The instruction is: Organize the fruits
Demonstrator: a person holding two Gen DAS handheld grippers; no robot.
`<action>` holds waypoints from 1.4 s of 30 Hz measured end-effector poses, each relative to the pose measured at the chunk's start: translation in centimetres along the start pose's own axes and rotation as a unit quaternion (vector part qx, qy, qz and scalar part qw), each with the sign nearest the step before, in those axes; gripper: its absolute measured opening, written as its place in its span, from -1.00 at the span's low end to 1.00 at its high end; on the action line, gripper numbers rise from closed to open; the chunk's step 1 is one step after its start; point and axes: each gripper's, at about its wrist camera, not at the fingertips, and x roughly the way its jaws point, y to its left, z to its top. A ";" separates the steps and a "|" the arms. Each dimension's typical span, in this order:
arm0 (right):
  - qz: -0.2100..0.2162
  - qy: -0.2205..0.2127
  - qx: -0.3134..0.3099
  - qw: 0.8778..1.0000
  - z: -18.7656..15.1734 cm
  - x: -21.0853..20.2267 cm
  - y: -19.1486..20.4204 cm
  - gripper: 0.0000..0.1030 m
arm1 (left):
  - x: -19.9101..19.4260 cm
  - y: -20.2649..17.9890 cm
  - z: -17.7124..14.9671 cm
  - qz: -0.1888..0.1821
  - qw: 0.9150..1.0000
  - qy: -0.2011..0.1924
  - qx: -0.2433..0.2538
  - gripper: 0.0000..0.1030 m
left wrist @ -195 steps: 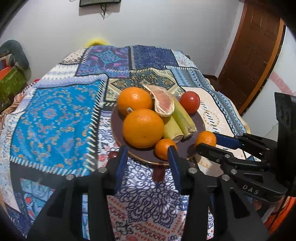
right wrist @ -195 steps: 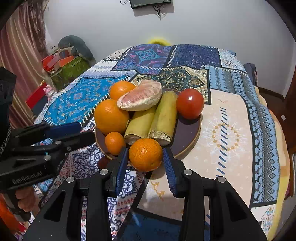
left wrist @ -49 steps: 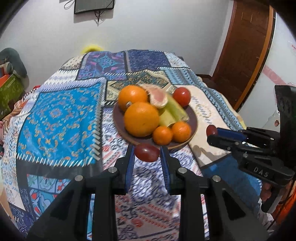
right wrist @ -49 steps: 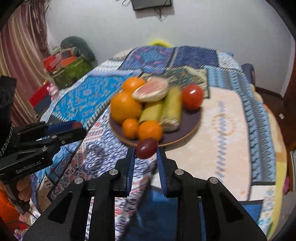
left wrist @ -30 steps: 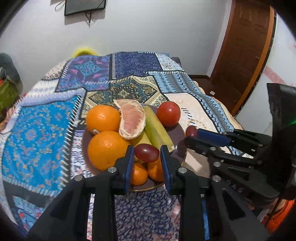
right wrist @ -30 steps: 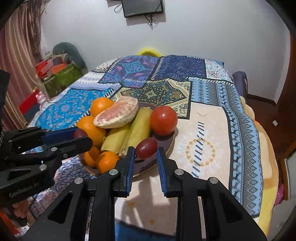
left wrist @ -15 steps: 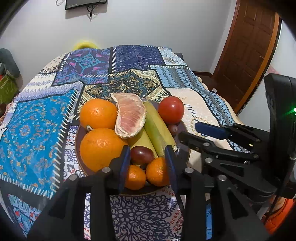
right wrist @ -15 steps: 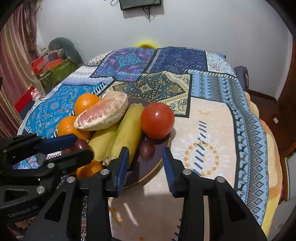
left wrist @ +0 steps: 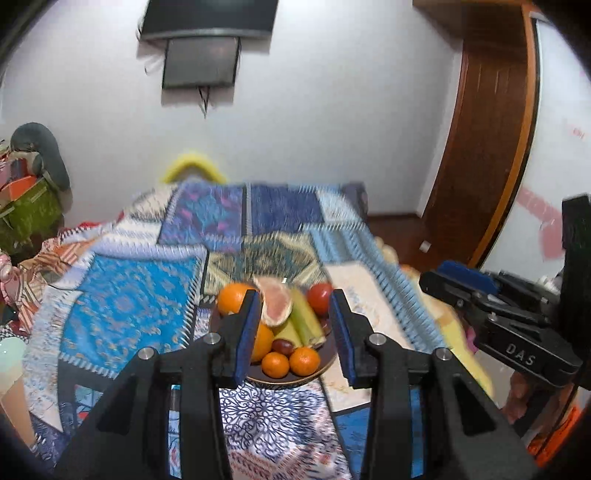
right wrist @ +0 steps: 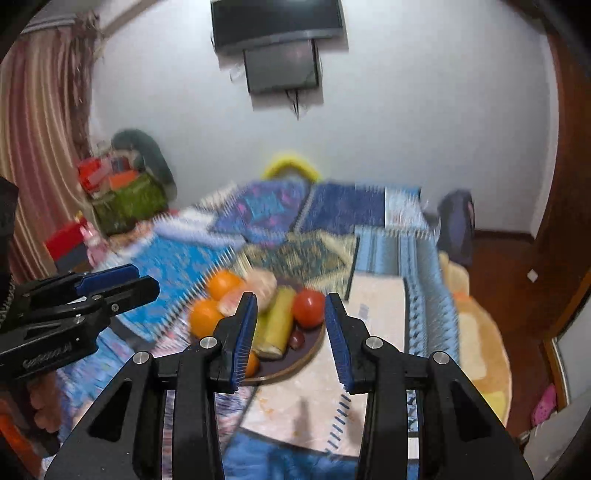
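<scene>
A dark round plate [left wrist: 325,363] on the patterned cloth holds oranges [left wrist: 232,297], a pomelo wedge [left wrist: 275,306], green bananas [left wrist: 304,325], a tomato [left wrist: 319,293], two small tangerines [left wrist: 275,364] and a dark red grape [left wrist: 283,346]. In the right wrist view the plate [right wrist: 306,356] shows a second grape [right wrist: 296,339] below the tomato [right wrist: 308,302]. My left gripper [left wrist: 293,336] is open and empty, raised above and behind the plate. My right gripper [right wrist: 290,334] is open and empty, also raised. Each gripper shows in the other's view, the right one [left wrist: 465,282] and the left one [right wrist: 110,282].
The table is covered by a blue patchwork cloth [left wrist: 122,306]. A wooden door [left wrist: 487,129] is at the right, a TV [right wrist: 277,18] on the far wall, boxes and bags [right wrist: 122,192] at the left. A yellow chair back [left wrist: 194,166] stands behind the table.
Both grippers opened wider, left their grapes on the plate and pulled back and up from it. The views are blurred by the motion.
</scene>
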 end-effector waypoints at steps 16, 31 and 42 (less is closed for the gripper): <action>0.013 -0.192 -0.011 0.981 1.9 -17.8 7.4 0.02 | -19.2 -3.4 0.7 0.042 0.981 -0.185 0.046 0.31; -0.027 -0.218 -0.011 0.976 0.5 -19.2 8.8 0.96 | -21.9 -3.4 -0.9 0.052 0.977 -0.204 0.043 0.98; -0.034 -0.224 -0.012 0.974 0.0 -19.8 9.1 1.00 | -22.3 -3.7 -1.4 0.053 0.976 -0.206 0.042 0.99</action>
